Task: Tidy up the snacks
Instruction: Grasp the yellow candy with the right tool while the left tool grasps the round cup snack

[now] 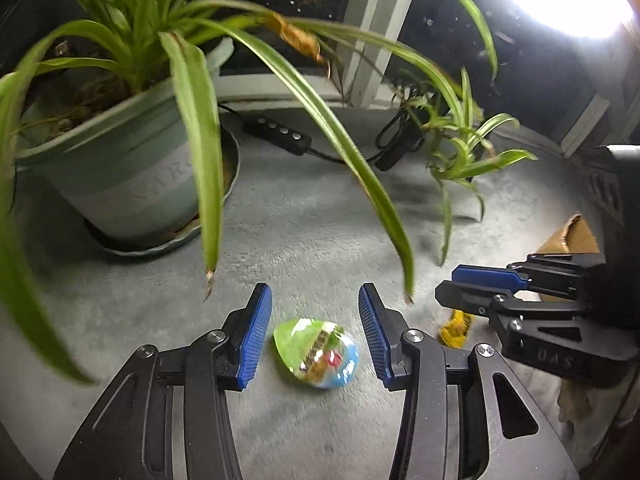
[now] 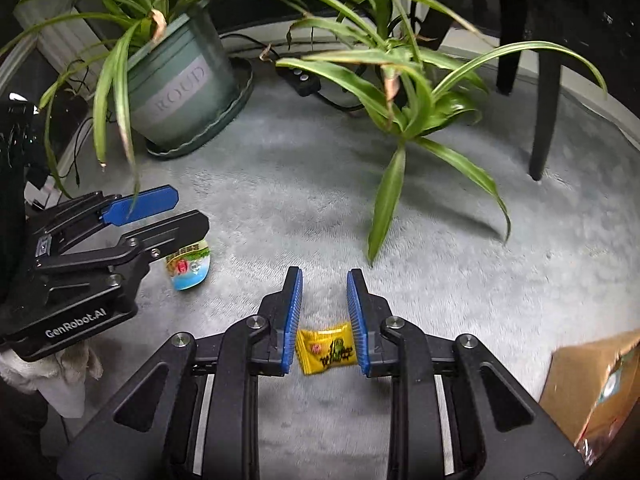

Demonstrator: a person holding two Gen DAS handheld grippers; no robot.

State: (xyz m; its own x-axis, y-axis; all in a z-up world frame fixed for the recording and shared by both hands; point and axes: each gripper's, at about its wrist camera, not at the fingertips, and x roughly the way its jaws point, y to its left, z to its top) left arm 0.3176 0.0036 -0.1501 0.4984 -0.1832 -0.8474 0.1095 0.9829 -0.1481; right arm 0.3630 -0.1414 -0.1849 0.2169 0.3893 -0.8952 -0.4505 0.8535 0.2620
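Left tool (image 1: 315,332) apart, straddling green-blue snack (image 1: 318,354); right tool (image 2: 325,312) apart around yellow candy (image 2: 325,347), contact unclear.

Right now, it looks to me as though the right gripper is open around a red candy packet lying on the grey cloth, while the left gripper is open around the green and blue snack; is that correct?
One detail is off: the candy packet between the fingers of the right gripper is yellow, not red, as the right wrist view shows. It does lie on the grey cloth, and the left gripper is open around the green and blue snack.
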